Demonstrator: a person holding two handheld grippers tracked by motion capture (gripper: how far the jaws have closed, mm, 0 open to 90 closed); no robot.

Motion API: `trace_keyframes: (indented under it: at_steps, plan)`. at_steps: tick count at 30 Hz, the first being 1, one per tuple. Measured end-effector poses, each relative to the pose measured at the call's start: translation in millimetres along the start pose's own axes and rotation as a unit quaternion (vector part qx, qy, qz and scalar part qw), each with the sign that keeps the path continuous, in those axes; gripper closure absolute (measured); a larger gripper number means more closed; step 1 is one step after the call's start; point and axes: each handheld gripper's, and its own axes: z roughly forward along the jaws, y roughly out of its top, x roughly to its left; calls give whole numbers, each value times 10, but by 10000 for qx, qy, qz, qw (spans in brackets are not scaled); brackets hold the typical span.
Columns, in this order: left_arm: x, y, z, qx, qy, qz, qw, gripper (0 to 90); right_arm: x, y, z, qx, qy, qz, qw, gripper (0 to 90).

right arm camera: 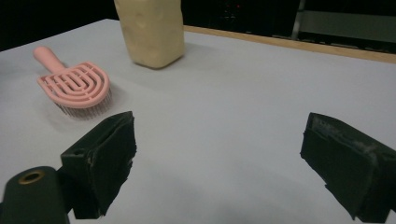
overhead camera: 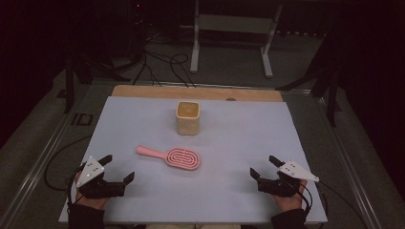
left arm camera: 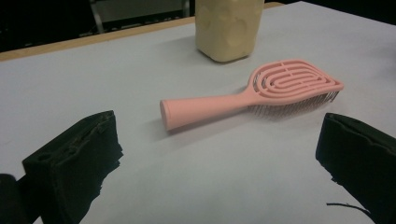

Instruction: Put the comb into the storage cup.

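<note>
Pink hairbrush (left arm camera: 252, 98) lies beyond both fingers' reach.

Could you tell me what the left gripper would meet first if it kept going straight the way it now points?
Most likely the pink hairbrush: its handle end lies straight ahead between the open jaws of the left gripper, bare table before it.

A pink hairbrush (overhead camera: 171, 158) lies flat on the pale tabletop (overhead camera: 143, 119), bristles down, its slotted oval head toward the right and its handle toward the left. Just behind it a cream square cup (overhead camera: 187, 118) stands upright.
</note>
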Motion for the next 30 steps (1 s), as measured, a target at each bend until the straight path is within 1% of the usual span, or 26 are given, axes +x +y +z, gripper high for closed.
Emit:
trace_keyframes:
  at_steps: [3, 10, 14, 15, 17, 21, 25, 30]
  plan:
    - [-5, 2, -1, 5, 28, 33, 10000, 2, -2, 0, -2, -1, -14, -3, 10000, 101]
    - [-2, 6, 8, 4, 16, 38, 10000, 1, 2, 9, 5, -6, -20, -33, 10000, 101]
    - [-2, 19, 28, 2, -9, -4, 10000, 2, 1, 5, 15, 10, -10, -28, 10000, 101]
    - [-8, 39, 38, 24, -49, 11, 10000, 5, 0, 4, 18, 10, -7, -25, 10000, 101]
    - [-17, 66, 44, 18, -47, 37, 10000, 12, -11, -1, 19, 10, -38, -4, 10000, 101]
    - [-16, 121, 51, -20, -127, -1, 9999, 13, -21, -6, 21, -6, -52, 15, 10000, 101]
    - [-5, 173, 75, 29, -144, 27, 9999, 12, -18, -5, 26, -29, -74, 36, 10000, 101]
    - [7, 248, 122, -6, -136, 46, 9999, 10, -26, -5, 21, -51, -103, 42, 9999, 101]
